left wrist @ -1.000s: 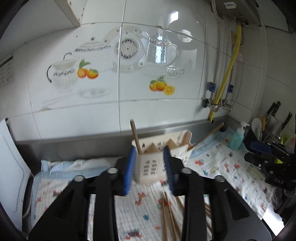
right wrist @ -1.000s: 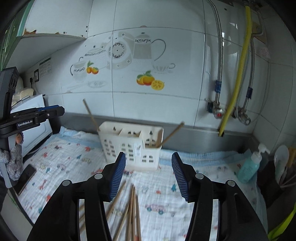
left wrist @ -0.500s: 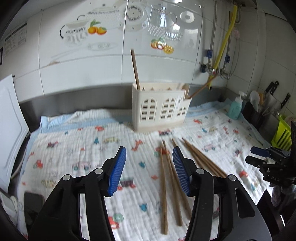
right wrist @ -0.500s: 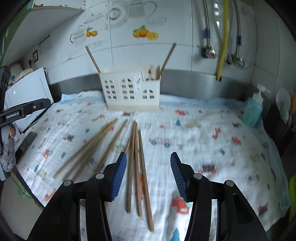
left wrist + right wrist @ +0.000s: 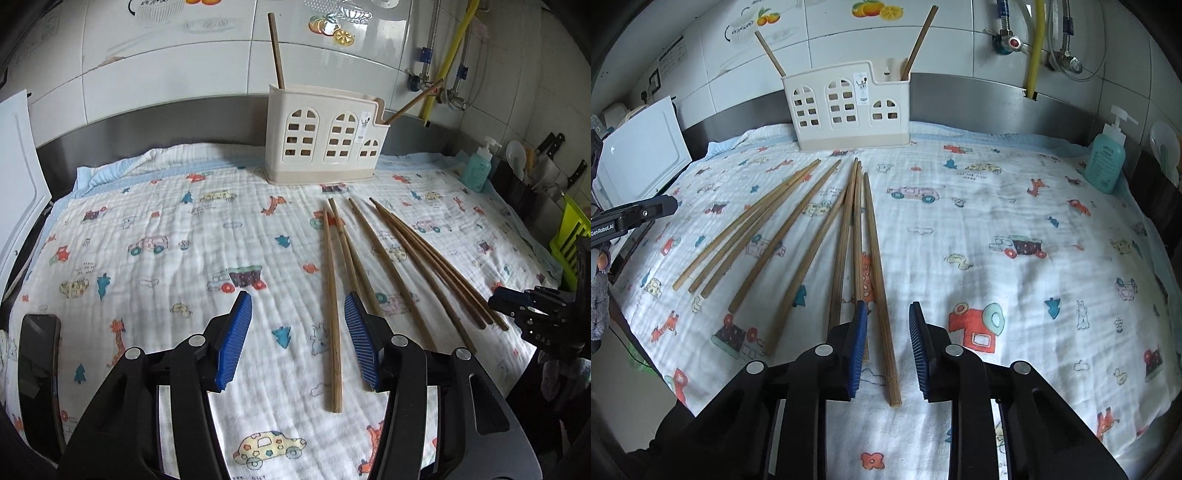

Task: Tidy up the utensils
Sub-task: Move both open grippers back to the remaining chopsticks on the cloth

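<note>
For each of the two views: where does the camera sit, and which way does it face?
Left wrist: on the left gripper, angled down at wooden chopsticks on the printed cloth; the right gripper shows at its right edge.
Right wrist: on the right gripper, jaws closing around one chopstick.
Shared: cream plastic utensil holder against the tiled wall.

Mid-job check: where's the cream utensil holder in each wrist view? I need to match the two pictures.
Left wrist: the holder stands top centre, at the cloth's far edge against the steel backsplash, beyond the loose chopsticks.
Right wrist: the holder stands upper left of centre, again at the far edge, beyond the chopsticks.
Shared landmark: the teal soap bottle, to the right of the holder in both.
</note>
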A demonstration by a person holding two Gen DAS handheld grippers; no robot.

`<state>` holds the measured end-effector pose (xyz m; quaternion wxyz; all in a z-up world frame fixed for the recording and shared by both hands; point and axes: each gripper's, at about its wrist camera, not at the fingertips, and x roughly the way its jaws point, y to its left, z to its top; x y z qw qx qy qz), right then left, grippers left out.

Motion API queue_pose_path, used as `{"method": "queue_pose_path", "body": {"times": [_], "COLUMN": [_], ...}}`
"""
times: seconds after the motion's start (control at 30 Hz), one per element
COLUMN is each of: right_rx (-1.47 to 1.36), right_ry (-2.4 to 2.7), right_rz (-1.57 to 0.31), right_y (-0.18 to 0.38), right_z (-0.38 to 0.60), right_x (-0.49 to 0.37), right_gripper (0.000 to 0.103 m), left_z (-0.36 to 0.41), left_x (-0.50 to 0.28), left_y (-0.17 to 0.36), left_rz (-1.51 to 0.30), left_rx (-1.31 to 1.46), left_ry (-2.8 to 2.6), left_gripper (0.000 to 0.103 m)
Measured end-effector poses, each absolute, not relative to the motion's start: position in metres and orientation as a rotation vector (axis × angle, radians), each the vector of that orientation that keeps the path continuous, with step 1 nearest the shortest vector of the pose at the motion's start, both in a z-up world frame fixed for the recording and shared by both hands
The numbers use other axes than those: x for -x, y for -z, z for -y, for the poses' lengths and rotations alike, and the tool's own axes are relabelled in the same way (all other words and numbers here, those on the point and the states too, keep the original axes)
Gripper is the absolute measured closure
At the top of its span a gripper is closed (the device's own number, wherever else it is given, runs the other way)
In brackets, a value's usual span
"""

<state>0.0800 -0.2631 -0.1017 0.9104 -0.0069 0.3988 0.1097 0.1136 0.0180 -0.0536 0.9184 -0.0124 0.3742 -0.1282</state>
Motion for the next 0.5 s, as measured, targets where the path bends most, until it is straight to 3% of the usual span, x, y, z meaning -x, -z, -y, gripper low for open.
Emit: {"method": "queue_pose_path", "body": {"times": [0.27, 0.5], "right_rx": [0.027, 0.080], "right_ry": [-0.230, -0.219], "right_rz": [-0.842, -0.831], "right_y": [0.110, 0.113], "right_z": [0.262, 0.257], "right_x": [-0.083, -0.079], "right_gripper": [0.092, 0.094], "left_z": [-0.018, -0.006], "left_x": [-0.108, -0.109], "left_y": [0.070, 0.080], "left_rz": [-0.809, -0.828], "left_rx": [0.023, -0.008], "left_ry": [0.256, 0.283], "left_gripper": [0.052, 0.055]}}
